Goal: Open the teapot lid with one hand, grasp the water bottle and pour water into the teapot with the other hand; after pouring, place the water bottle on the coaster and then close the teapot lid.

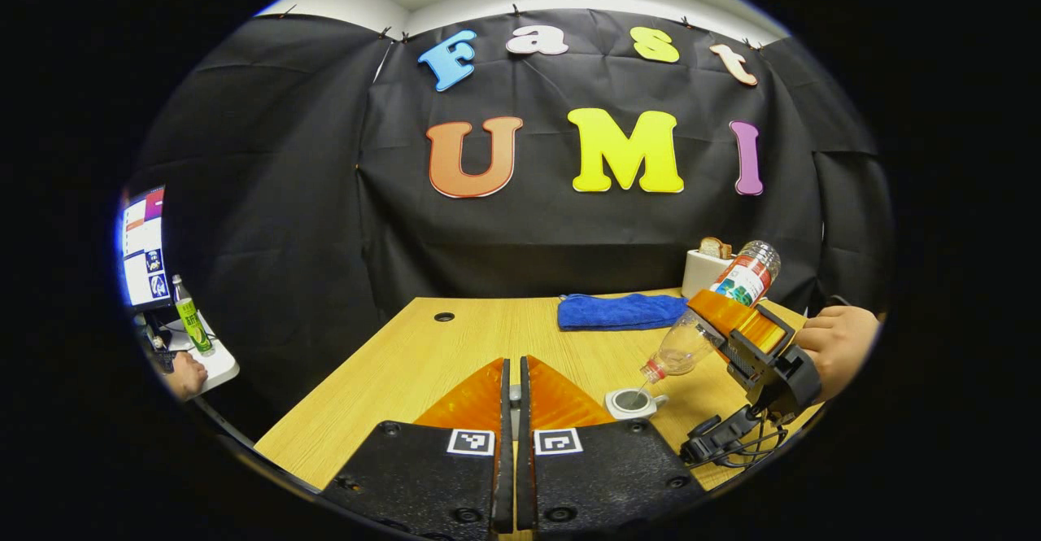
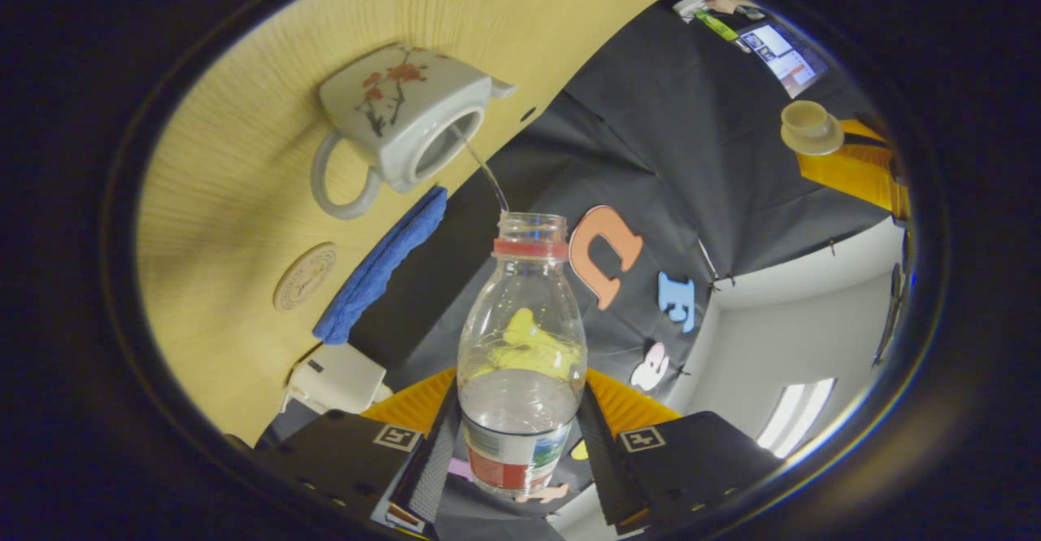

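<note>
water runs in a thin stream from the tipped bottle (image 2: pixel 520 362), clamped in the right gripper (image 2: pixel 520 451), into the open teapot (image 2: pixel 398 118) on the worktop (image 1: pixel 423 346). left gripper (image 1: pixel 511 399) nearly closed on the lid (image 2: pixel 809 128), holding it clear.

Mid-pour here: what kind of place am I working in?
Most likely a data-collection booth in an office, not a kitchen: a wooden table backed by a black cloth wall, staged teapot and coaster, and a monitor on a side desk.

Left gripper (image 1: pixel 512 399) black body, square coded markers, screws; right gripper (image 1: pixel 736 325) trailing black cable
</note>
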{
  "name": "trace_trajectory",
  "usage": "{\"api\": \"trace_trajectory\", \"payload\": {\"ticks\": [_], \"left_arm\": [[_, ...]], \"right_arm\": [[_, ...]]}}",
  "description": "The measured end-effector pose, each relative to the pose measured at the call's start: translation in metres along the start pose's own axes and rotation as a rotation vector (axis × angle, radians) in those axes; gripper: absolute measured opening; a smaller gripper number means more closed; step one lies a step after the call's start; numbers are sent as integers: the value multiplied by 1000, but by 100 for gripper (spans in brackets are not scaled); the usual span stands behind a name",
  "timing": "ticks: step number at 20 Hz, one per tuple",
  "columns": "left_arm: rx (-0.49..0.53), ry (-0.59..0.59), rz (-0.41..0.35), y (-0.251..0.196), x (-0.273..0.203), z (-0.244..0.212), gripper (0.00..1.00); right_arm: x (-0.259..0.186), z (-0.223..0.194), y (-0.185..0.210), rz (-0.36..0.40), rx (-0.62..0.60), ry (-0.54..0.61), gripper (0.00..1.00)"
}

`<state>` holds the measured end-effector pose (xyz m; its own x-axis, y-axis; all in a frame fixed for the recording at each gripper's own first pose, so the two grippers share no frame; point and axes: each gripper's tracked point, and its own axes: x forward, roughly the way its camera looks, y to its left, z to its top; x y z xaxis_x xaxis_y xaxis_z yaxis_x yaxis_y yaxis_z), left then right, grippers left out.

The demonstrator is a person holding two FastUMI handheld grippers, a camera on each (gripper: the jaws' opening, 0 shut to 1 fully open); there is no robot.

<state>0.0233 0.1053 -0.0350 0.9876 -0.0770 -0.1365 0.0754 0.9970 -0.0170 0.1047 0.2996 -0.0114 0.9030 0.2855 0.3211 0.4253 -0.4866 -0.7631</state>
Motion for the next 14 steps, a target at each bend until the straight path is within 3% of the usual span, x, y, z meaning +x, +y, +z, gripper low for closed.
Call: {"api": "trace_trajectory", "payload": {"ticks": [3,14], "left_arm": [[11,2,0,-2,1,-1,4],[27,23,7,0,3,-6,4]], "right_arm": [[1,2,-6,-37,-71,-10,73],[-2,2,-6,-35,-74,-20,74]]}}
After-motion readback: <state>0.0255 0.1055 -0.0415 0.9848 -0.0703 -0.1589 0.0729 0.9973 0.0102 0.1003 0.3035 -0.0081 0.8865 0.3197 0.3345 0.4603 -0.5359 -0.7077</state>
